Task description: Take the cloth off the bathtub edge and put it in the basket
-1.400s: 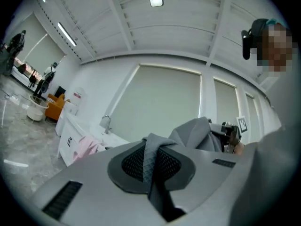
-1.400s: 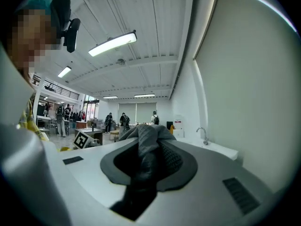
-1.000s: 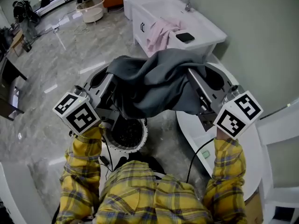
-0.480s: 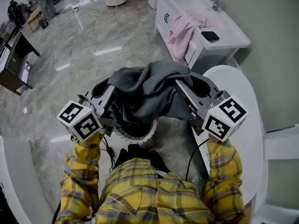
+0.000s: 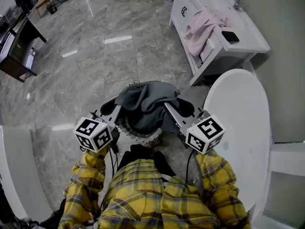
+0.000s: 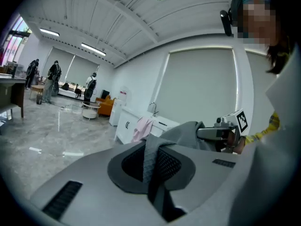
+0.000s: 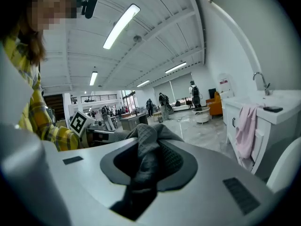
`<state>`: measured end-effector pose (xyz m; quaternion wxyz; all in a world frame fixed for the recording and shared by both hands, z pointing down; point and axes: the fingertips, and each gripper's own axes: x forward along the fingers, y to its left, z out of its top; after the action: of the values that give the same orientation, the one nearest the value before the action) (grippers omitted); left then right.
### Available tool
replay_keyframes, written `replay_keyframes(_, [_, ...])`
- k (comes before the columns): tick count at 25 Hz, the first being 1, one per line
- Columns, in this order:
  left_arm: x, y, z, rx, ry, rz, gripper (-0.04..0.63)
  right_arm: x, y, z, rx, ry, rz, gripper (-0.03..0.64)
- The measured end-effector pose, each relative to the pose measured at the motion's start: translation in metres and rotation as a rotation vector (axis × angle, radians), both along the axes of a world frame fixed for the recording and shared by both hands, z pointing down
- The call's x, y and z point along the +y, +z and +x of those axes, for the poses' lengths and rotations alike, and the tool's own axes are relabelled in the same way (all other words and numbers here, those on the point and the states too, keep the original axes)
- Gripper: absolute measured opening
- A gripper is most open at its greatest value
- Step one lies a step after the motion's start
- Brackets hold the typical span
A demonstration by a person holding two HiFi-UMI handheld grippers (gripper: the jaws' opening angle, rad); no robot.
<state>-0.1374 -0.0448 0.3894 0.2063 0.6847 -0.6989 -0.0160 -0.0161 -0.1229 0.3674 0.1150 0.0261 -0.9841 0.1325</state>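
Observation:
A dark grey cloth (image 5: 145, 104) hangs bunched between my two grippers, low over the round perforated basket (image 5: 136, 133) on the floor. My left gripper (image 5: 118, 112) is shut on one end of the cloth (image 6: 153, 161). My right gripper (image 5: 167, 109) is shut on the other end of the cloth (image 7: 143, 161). The cloth covers most of the basket's opening, so whether it touches the basket is hidden. The white bathtub (image 5: 240, 128) lies to the right of the basket.
A white cabinet with a sink (image 5: 217, 30) stands at the upper right, with a pink cloth (image 5: 202, 27) draped over it and a dark phone (image 5: 230, 36) on top. A dark desk (image 5: 16, 46) is at the upper left. Several people stand far off across the marble floor (image 6: 51, 79).
Both grippers have come down with the grey cloth, from spread and held high to bunched low over the basket. The head view has tilted, so the cabinet has shifted toward the upper right.

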Motion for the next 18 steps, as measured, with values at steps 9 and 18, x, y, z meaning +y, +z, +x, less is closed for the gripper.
replay_keyframes(9, [0.031, 0.117, -0.020, 0.088, -0.082, -0.219, 0.025, 0.033, 0.119, -0.016, 0.172, -0.026, -0.087, 0.098])
replay_keyframes(18, [0.035, 0.209, -0.016, 0.215, -0.028, -0.359, 0.026, 0.039, 0.215, -0.031, 0.325, -0.030, -0.166, 0.101])
